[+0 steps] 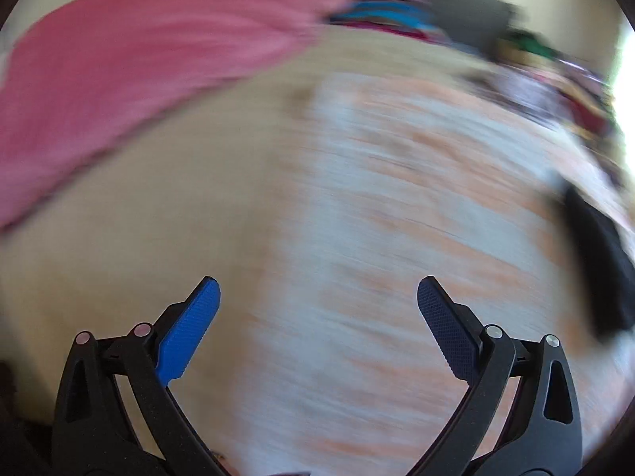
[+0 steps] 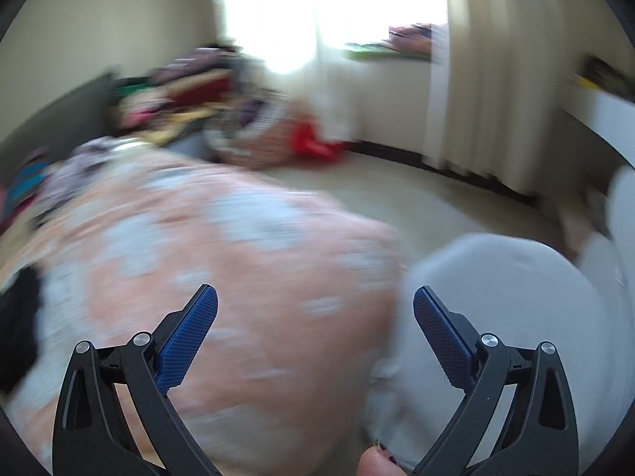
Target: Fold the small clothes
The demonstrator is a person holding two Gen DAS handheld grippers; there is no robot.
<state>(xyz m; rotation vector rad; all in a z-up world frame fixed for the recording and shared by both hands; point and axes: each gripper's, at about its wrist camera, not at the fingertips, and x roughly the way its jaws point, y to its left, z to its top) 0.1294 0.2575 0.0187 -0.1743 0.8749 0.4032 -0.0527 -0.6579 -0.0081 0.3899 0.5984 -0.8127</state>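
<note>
Both claws empty, between garments; views motion-blurred.

Left gripper (image 1: pixel 318 289) and right gripper (image 2: pixel 315 297) gape wide, nothing between the blue ribbed pads (image 1: pixel 190 329). Pink garment (image 1: pixel 131 79), soft and ribbed-looking, lies apart at upper left on the peach-and-white patterned bedspread (image 1: pixel 416 218); unsorted clothes pile (image 2: pixel 178 99) beyond. Judgement: steady first, then pinch the pink garment at an edge or corner, not mid-cloth.

One pink garment (image 1: pixel 131 75) lies on one orange-and-white patterned bedspread (image 1: pixel 416 206), beside one black garment (image 1: pixel 599 261). One heap of mixed clothes (image 2: pixel 178 99) sits farther back (too blurred to count pieces). One cream curtain (image 2: pixel 492 79), one bright window (image 2: pixel 317 8).
</note>
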